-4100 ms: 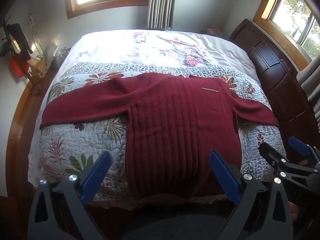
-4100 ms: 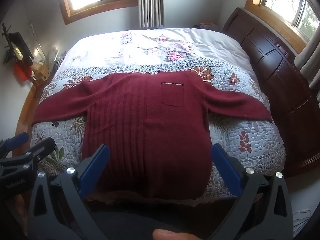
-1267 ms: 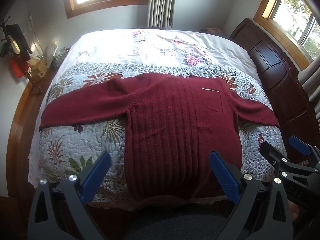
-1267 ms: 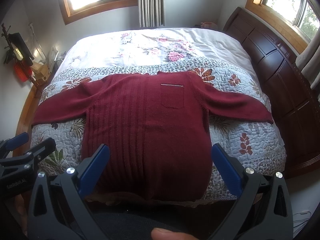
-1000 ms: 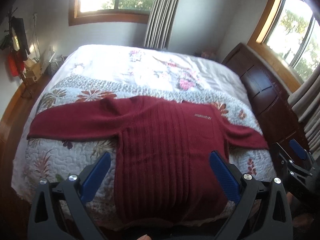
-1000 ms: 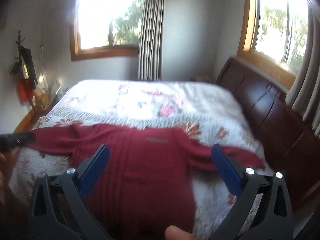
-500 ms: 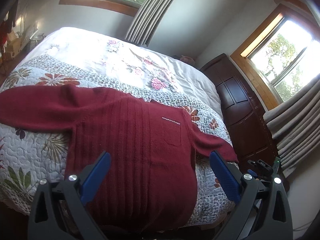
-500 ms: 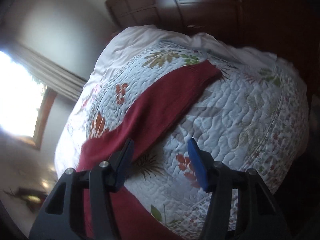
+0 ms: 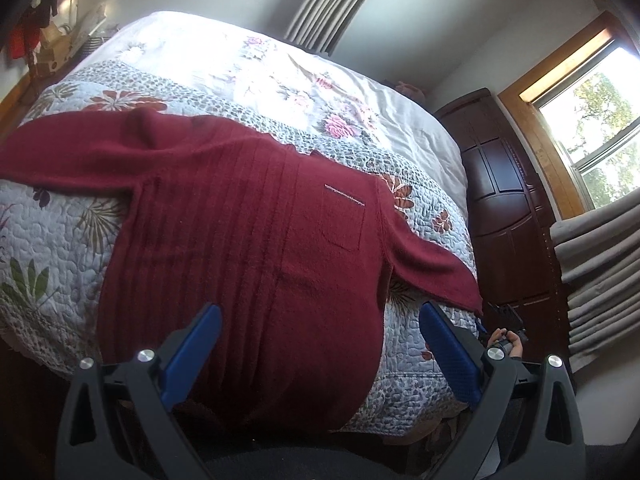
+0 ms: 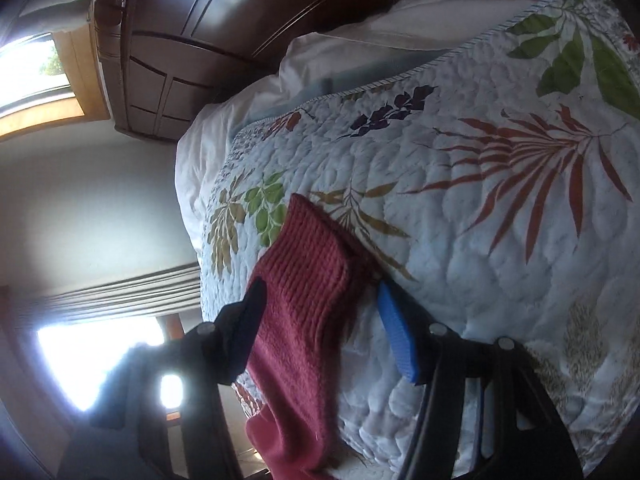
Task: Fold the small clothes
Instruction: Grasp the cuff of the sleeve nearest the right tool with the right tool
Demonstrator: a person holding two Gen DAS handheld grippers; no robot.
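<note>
Right gripper point(image 10: 320, 320) stands released, its blue pads either side of the sweater's right cuff point(image 10: 308, 260) without pinching it. That sleeve runs lengthwise from the cuff back towards the body, so closing should catch its end. The maroon sweater point(image 9: 248, 240) lies flat, front up, across the quilted bedspread point(image 9: 52, 240). Left gripper point(image 9: 320, 352) hovers released over the near hem.

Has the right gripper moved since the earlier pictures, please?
Yes. The right gripper has swung from the foot of the bed toward the dark wooden headboard side, and now straddles the sweater's sleeve cuff.
</note>
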